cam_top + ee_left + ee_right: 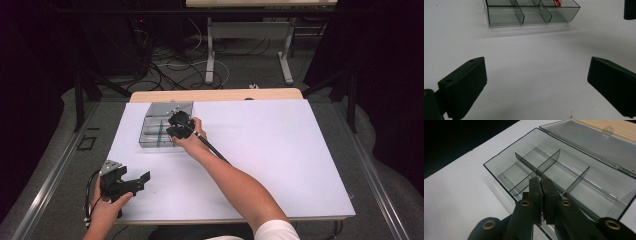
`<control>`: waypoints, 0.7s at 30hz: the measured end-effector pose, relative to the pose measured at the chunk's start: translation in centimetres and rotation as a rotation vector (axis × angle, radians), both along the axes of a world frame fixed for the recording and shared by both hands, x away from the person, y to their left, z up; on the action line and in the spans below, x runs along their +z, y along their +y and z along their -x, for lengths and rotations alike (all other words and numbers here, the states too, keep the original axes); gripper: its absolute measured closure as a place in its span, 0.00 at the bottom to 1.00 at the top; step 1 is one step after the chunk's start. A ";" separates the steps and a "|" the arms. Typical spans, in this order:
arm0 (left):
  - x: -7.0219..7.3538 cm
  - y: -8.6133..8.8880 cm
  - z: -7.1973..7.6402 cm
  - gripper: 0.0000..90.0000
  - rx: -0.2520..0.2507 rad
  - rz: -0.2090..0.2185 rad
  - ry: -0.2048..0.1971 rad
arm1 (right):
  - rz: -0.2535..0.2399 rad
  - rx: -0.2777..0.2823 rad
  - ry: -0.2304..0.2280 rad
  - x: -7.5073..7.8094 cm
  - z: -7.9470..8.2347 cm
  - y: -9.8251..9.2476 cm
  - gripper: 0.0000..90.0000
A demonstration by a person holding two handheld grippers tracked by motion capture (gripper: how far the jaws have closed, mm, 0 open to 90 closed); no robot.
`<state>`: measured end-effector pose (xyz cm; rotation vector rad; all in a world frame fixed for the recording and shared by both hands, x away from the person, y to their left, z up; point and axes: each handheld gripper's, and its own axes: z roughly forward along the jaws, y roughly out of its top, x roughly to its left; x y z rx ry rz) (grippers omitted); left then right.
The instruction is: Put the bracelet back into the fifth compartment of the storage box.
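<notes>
- Jaws of my right gripper (541, 185) are pressed flat together, pad against pad; whether anything thin is pinched between them I cannot tell.
- From the right gripper view, those closed tips hang over the near wall of the clear compartment box (506, 173), close to where its dividers (549, 161) cross.
- From the high view, my right forearm stretches diagonally up and left across the white sheet (280, 145), with the hand wrapped round the right gripper at the box's right end and its cable running back along the arm.
- The box sits at the far left part of the sheet, its lid (594, 140) thrown open flat behind it, toward the wooden table edge (215, 95).
- My left gripper (131, 182) rests low at the near left corner of the sheet, held from below by my left hand (107, 210), well apart from the box.
- Its jaws stand wide open with only bare sheet between them, pointed toward the box.
- A small red item (557, 3) lies in one far compartment.
</notes>
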<state>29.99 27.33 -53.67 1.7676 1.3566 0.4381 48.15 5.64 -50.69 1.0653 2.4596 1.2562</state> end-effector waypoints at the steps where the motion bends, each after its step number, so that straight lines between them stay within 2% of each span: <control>1: 0.0 0.0 0.0 0.03 0.000 0.000 0.000 | -0.008 -0.006 0.006 0.0 0.0 0.2 0.97; 4: 0.0 0.0 0.0 0.03 -0.001 0.000 0.000 | -0.014 -0.009 -0.001 0.0 -0.2 0.5 0.97; 6: 0.0 0.0 0.0 0.03 0.002 0.001 -0.004 | -0.001 -0.012 0.010 0.1 -0.3 0.7 0.97; 7: 0.0 0.0 0.0 0.03 0.004 0.002 -0.004 | -0.012 -0.014 -0.012 0.0 -0.5 0.8 0.97; 8: 0.0 0.0 0.0 0.03 0.003 0.001 -0.003 | -0.018 -0.018 -0.013 0.0 -0.5 0.9 0.97; 13: 0.0 0.0 0.0 0.03 0.002 0.002 -0.003 | -0.021 -0.040 0.005 0.0 -0.9 0.9 0.97; 16: 0.0 0.0 0.0 0.03 0.000 0.004 0.000 | -0.050 -0.059 -0.002 -0.3 -1.2 0.9 0.97; 21: 0.0 0.0 0.0 0.03 0.002 0.005 -0.008 | -0.067 -0.070 0.004 -0.2 -1.4 1.0 0.97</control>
